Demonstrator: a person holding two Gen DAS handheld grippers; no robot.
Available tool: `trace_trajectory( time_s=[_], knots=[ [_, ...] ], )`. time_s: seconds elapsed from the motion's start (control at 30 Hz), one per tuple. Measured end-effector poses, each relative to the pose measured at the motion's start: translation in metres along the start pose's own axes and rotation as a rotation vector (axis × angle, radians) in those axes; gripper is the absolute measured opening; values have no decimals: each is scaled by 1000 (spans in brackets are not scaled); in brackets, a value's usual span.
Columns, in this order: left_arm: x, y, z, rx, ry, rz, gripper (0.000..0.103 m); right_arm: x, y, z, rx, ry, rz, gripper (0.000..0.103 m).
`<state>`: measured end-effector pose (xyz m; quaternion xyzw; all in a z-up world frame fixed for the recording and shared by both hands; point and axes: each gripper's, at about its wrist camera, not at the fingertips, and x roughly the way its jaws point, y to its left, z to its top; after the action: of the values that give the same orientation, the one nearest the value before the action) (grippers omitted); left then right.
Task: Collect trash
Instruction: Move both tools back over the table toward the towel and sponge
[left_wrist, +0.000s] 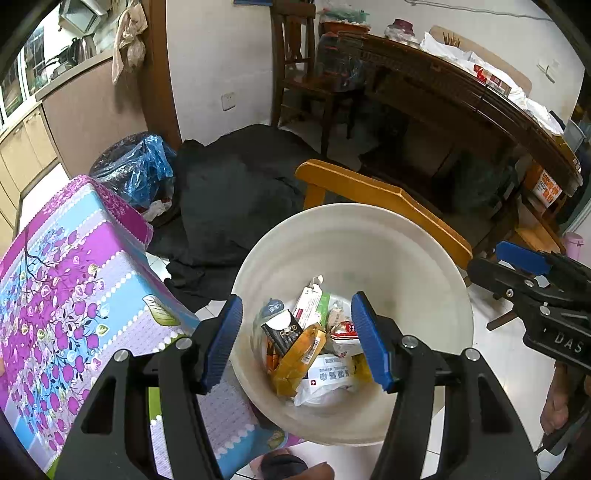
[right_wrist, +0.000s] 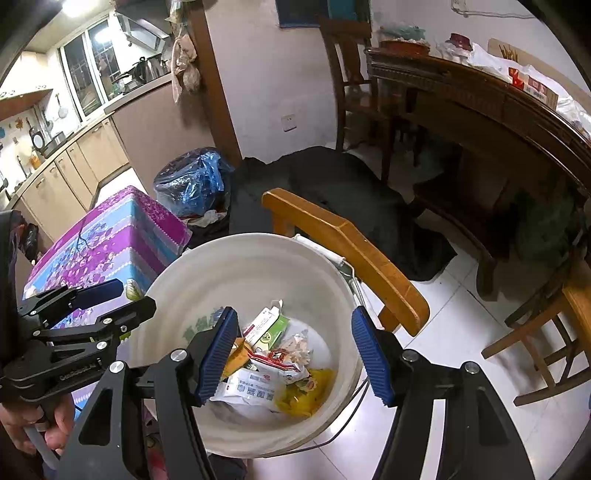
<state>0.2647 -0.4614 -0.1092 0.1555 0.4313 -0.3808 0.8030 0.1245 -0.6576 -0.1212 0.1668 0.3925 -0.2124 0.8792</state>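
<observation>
While wrappers (left_wrist: 314, 354) overlap, lower bucket (left_wrist: 424, 258) contents indistinct.

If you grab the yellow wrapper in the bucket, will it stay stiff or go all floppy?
Probably floppy: the yellow wrapper looks thin and crumpled. It likely weighs little, lying loosely on other trash in the white bucket. Its glossy surface might slip.

Both grippers, the right gripper (right_wrist: 293, 354) and the left gripper (right_wrist: 110, 299), hang open and empty over a white bucket (right_wrist: 207, 280) full of wrappers (right_wrist: 273, 365), beside a wooden chair (right_wrist: 343, 251).
</observation>
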Motion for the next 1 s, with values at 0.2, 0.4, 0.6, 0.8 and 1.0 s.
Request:
trace_trajectory(
  time_s=[0.2,0.4,0.6,0.8,1.0],
  knots=[
    [-5,3,-3,7,-10,18,59,-10,9,-2,-32,-32,-14,65],
    [-14,3,-8,20,-33,45,59,-24,14,-6,-43,-72,-25,67],
    [-28,6,-13,20,-58,58,59,-46,26,-13,-61,-122,-18,69],
    [-44,18,-24,21,-80,84,59,-67,54,-18,-100,-167,14,72],
    [-65,45,-40,-7,-103,107,59,-85,99,-25,-161,-202,60,75]
  ],
)
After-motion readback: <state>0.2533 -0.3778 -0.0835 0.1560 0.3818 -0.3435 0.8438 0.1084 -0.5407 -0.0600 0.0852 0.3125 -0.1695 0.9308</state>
